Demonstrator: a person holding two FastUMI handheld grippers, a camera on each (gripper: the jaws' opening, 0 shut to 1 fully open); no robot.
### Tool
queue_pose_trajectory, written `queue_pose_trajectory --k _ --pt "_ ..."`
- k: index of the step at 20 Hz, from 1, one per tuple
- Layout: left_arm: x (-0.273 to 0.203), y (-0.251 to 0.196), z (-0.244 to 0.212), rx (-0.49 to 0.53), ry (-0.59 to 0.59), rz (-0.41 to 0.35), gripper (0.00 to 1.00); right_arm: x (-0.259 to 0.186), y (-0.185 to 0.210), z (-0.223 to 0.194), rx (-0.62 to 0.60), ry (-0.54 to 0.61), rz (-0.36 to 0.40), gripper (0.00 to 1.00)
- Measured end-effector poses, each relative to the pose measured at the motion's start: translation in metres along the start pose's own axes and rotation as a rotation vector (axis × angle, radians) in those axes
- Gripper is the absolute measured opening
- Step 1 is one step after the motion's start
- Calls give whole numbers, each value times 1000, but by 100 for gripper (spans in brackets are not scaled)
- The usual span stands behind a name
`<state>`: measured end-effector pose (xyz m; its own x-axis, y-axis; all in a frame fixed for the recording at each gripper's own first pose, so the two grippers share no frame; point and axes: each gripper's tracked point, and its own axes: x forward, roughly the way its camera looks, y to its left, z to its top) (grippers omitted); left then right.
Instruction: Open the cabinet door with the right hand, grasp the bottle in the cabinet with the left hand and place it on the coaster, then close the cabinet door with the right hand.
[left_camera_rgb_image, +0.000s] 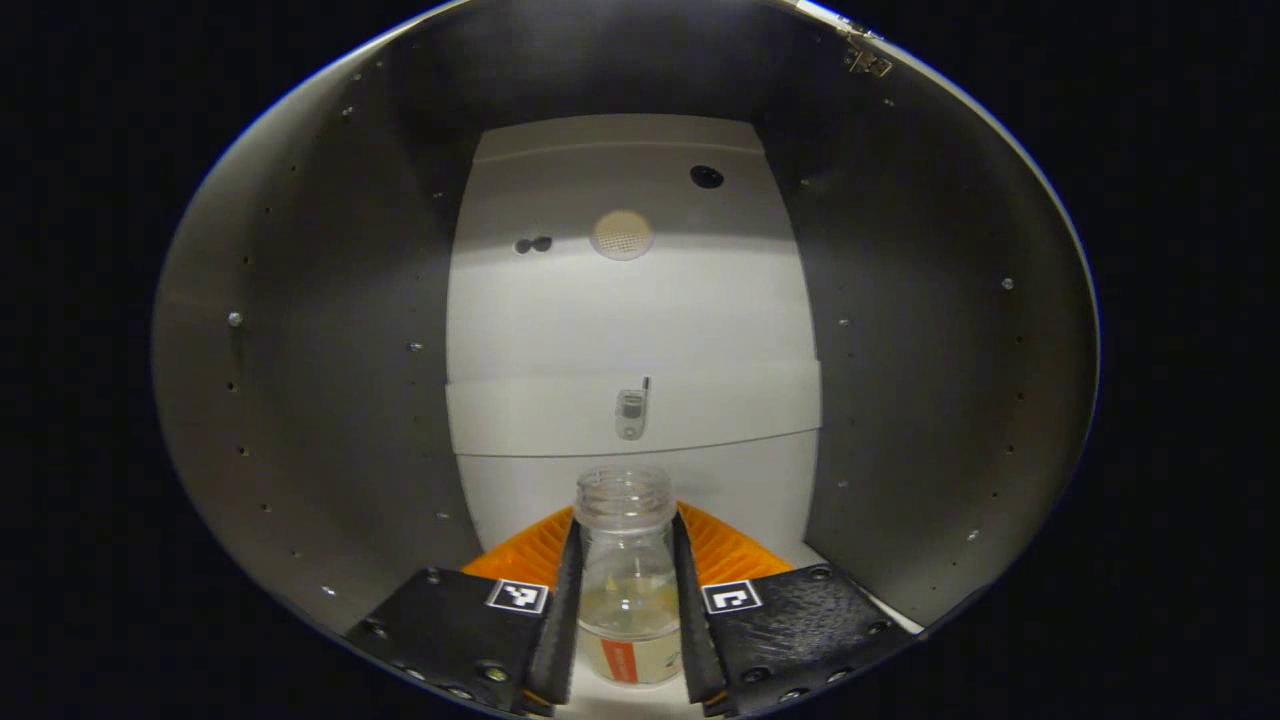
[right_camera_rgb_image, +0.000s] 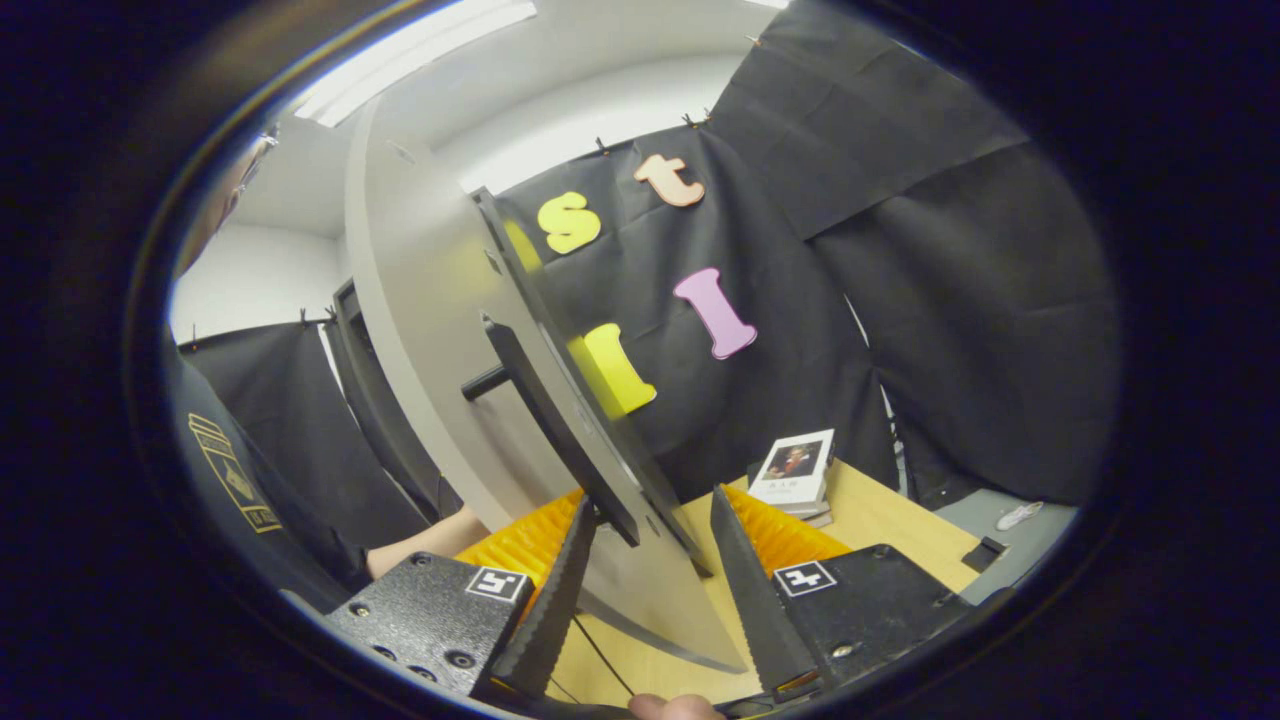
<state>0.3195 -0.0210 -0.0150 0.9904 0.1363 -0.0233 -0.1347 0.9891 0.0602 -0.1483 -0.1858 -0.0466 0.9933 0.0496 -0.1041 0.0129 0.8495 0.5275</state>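
The bottle (left_camera_rgb_image: 627, 575) is standing inside the cabinet (left_camera_rgb_image: 330, 400), in front of the cabinet's back wall (left_camera_rgb_image: 630, 320), sitting between the left gripper's (left_camera_rgb_image: 628, 610) fingers (left_camera_rgb_image: 562, 610). The cabinet door (right_camera_rgb_image: 440, 330) is standing between the right gripper's (right_camera_rgb_image: 650, 590) fingers (right_camera_rgb_image: 745, 580); books (right_camera_rgb_image: 795, 470) are lying on the surface (right_camera_rgb_image: 880, 520) behind that door.

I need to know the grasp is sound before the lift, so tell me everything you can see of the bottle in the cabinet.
The bottle is clear, glass or plastic by its look, with a threaded neck and no cap. It stands upright on the pale cabinet floor, in front of the white back panel. A label with an orange band wraps its lower part. The left gripper has its jaws closed against both sides of the body below the shoulder.
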Motion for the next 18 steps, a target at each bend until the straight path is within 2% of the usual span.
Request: queue_pose_trajectory --k 1,2,3,6,9,13,15,18 --pt "-3 0 0 -1 7 13 41 0 0 -1 5 3 5 76" --pt "-1 1 2 3 8 28 41 -1 1 -1 9 3 8 76" --pt "-1 1 1 14 13 36 37 -2 2 0 12 11 11 76" --pt "-4 3 2 10 14 42 36 -7 -4 -7 -5 50 -7 76" --pt "-20 8 15 -31 -5 36 36 -18 -18 7 -13 -9 -50 76" --pt "-36 23 24 -75 -39 3 36 -31 -77 31 16 -120 -182 76" --pt "-65 34 34 -72 -73 4 36 -32 -114 31 49 -139 -260 76" --pt "-126 45 47 -100 -99 9 36 -22 -158 16 87 -105 -347 76"
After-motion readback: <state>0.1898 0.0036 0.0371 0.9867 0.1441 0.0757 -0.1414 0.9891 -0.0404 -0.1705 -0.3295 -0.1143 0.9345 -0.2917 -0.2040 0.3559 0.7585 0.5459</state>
